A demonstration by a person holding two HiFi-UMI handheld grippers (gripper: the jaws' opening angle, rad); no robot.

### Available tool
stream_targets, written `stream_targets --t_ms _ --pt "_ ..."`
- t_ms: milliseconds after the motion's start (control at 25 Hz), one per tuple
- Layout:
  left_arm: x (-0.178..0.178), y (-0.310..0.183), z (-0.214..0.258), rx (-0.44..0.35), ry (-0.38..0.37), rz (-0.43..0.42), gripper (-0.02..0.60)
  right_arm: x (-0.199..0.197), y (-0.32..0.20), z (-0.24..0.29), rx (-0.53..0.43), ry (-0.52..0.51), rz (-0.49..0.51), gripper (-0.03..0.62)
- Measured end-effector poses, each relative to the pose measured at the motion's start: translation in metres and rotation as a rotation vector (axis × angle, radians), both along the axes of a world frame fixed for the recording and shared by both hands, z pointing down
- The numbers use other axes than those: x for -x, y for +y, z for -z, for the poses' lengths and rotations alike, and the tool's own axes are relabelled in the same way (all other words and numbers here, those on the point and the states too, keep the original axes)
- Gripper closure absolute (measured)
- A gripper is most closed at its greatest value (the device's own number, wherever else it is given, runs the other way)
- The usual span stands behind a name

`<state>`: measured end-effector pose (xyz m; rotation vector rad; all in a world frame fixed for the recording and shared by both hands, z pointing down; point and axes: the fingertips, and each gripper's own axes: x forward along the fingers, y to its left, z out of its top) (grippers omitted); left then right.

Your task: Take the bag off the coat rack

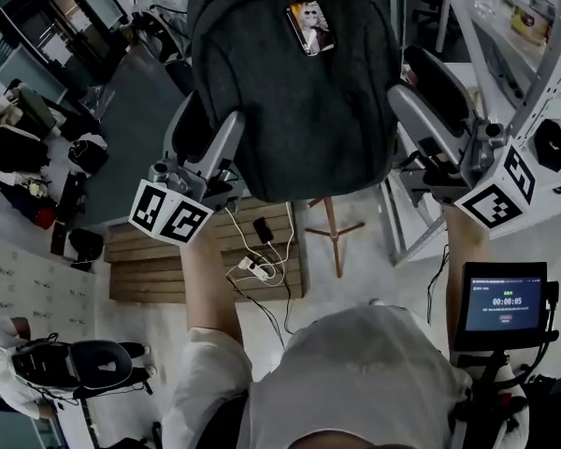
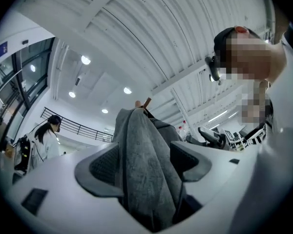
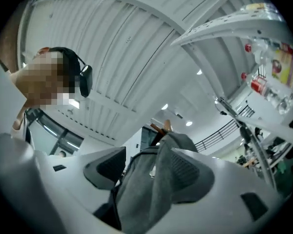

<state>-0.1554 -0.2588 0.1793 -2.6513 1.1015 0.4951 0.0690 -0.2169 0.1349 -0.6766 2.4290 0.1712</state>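
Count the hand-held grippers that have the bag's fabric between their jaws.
2. The left hand-held gripper straddles the grey bag's left edge, and the right hand-held gripper straddles its right edge. On both, the jaws stand apart around the fabric. There are only these two, so none is hidden.

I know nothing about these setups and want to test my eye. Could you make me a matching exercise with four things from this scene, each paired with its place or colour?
Things:
1. backpack
2. small screen
3. coat rack feet
4. power strip

Descriptions:
A. white, lying on the slatted wooden platform
B. dark grey, top centre of the head view
C. lit up, at the lower right
D. wooden, on the floor below the backpack

Pairs: 1-B, 2-C, 3-D, 4-A
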Motion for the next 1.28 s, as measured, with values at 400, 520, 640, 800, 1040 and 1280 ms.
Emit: stream_targets --t_ms 400,520,640,800,1040,1280 --pt "-0.006 -0.013 -0.026 0.022 -0.029 0.001 0.26 0.003 -0.055 -0.094 0.171 0.174 -0.163 0.134" --pt "-0.003 -0.011 -0.034 0.07 0.036 -0.049 0.238 0.016 -0.062 -0.115 0.212 0.235 -0.161 0.135" --pt "0.0 -0.007 -0.044 0.096 0.056 -0.057 0.226 0.019 -0.062 -0.117 0.23 0.187 -0.121 0.135" --pt "-0.004 -0.017 -0.065 0.061 0.072 -0.031 0.219 0.02 -0.081 -0.131 0.217 0.159 -0.155 0.135" --pt "-0.007 -0.02 -0.067 0.019 0.062 0.049 0.221 0.028 -0.086 -0.142 0.165 0.261 -0.321 0.141" --pt "-0.005 -0.019 -0.069 0.007 0.076 0.073 0.254 0.027 -0.083 -0.141 0.177 0.223 -0.329 0.212"
